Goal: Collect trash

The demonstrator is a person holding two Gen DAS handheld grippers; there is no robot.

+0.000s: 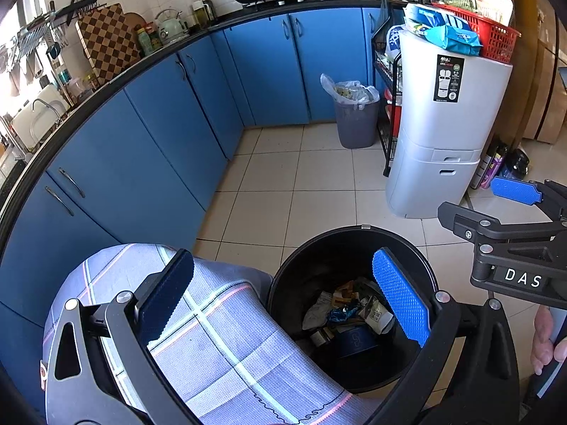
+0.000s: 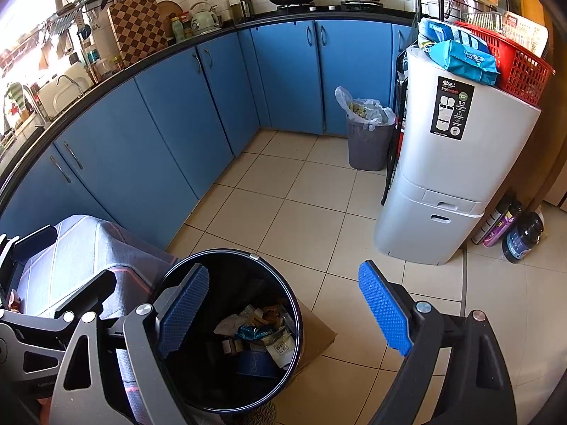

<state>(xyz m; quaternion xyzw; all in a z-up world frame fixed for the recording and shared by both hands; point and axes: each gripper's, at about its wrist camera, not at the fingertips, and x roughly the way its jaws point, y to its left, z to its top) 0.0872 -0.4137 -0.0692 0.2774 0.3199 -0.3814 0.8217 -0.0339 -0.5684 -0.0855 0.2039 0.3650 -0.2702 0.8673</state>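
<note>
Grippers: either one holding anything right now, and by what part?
Nothing is held. The left gripper and the right gripper are both open with empty fingers, above the black trash bin, whose trash lies inside.

Both wrist views look steeply down from above, close over the black bin, facing the corner of blue cabinets. Left view sits further left, over a plaid cloth. Shared: bin, tiled floor, grey basket, white unit.
</note>
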